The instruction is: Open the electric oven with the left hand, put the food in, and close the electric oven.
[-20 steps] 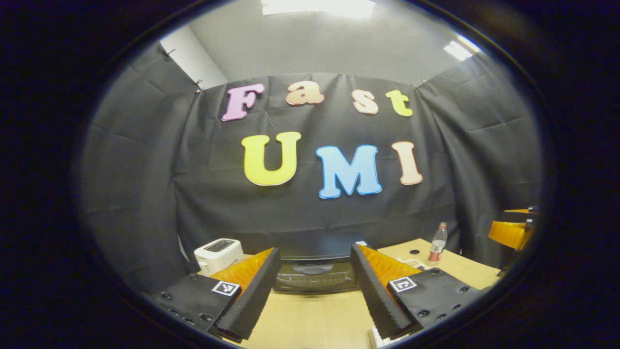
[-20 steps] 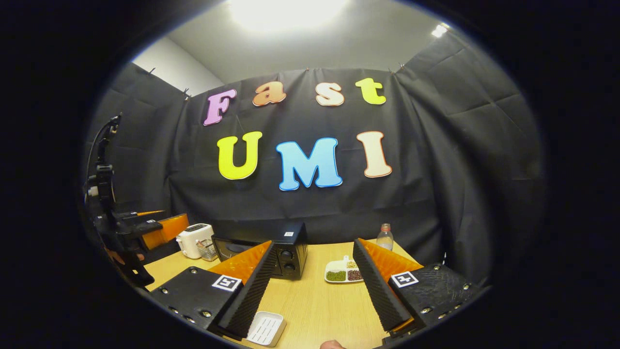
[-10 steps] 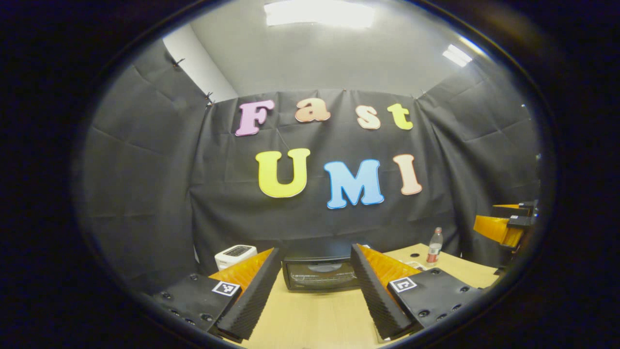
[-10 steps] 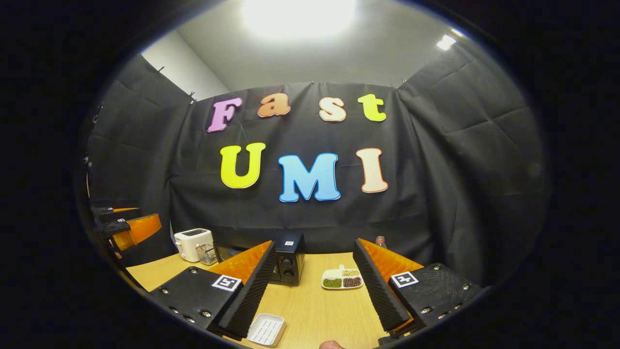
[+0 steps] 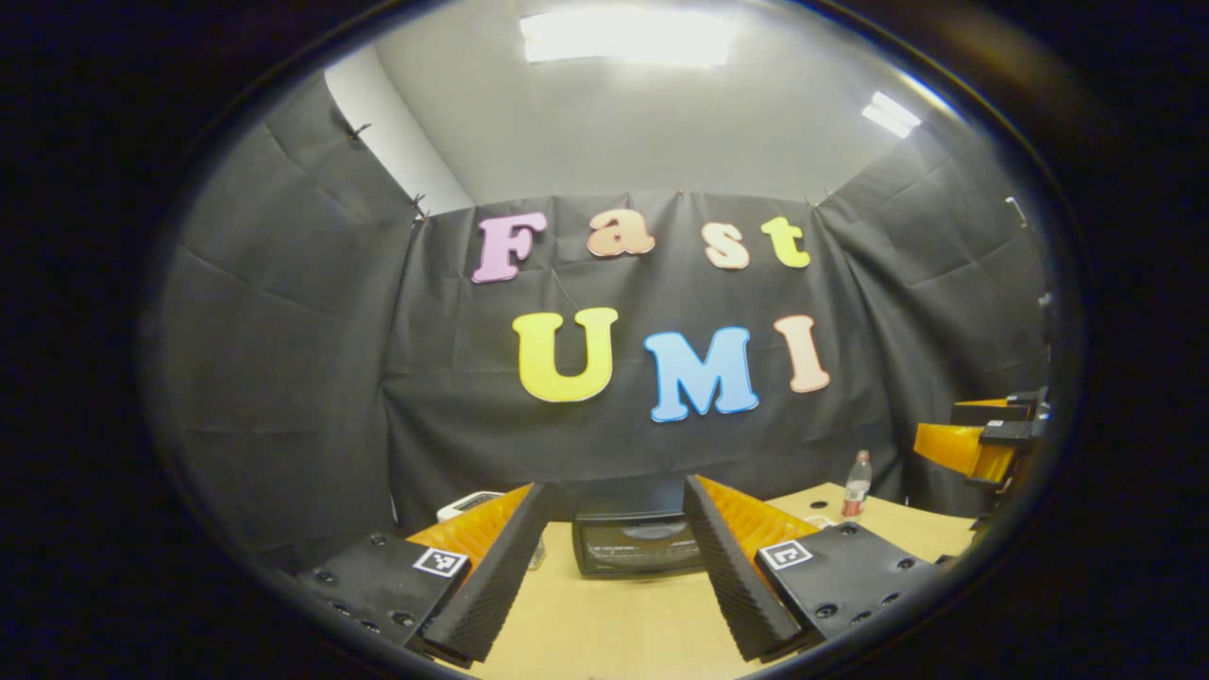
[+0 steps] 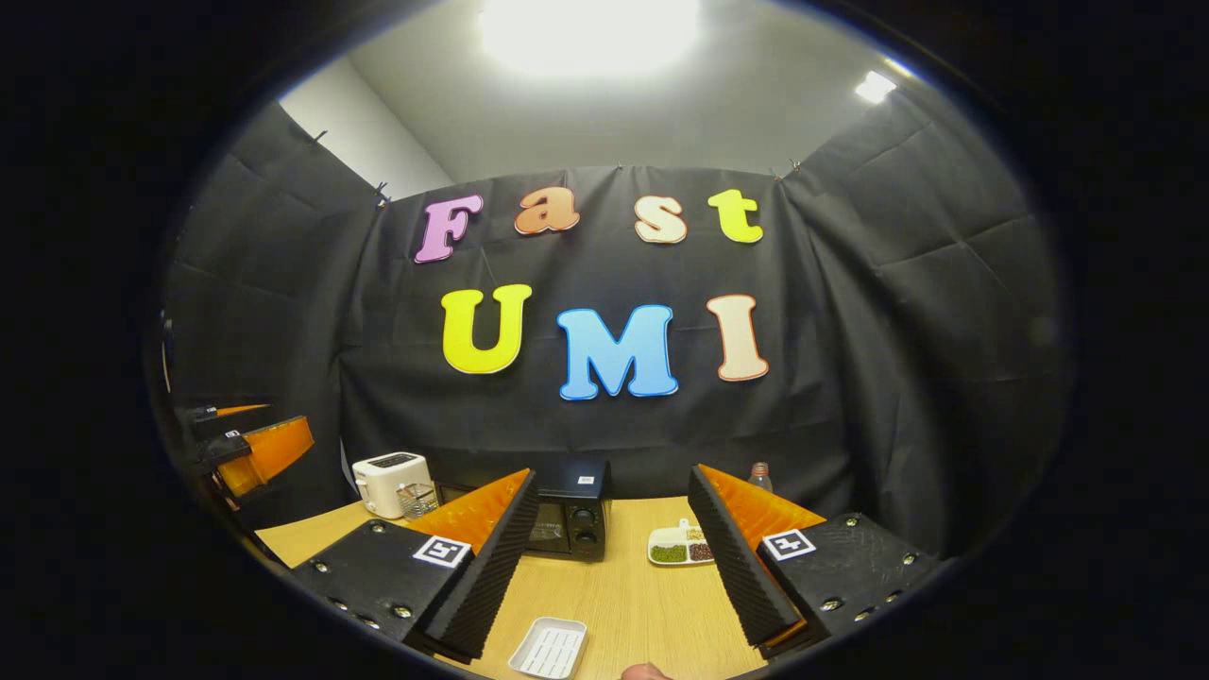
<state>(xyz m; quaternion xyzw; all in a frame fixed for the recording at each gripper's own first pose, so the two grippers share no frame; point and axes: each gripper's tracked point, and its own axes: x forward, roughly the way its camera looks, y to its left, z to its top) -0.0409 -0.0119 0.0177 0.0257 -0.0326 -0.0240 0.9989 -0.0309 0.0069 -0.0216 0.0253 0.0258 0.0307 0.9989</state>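
Ahead, electric oven [image 5: 640, 545] — framed between left claw [image 5: 614, 567] fingers.

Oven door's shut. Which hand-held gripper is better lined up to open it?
Left. The oven sits squarely between the left hand-held gripper's open fingers, door facing it. The right hand-held gripper sees it off-centre, at an angle.

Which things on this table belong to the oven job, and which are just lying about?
Job: electric oven, door shut; divided food plate; left tool, open.

Lying about: toaster; bottle; white slotted tray; glass cup.
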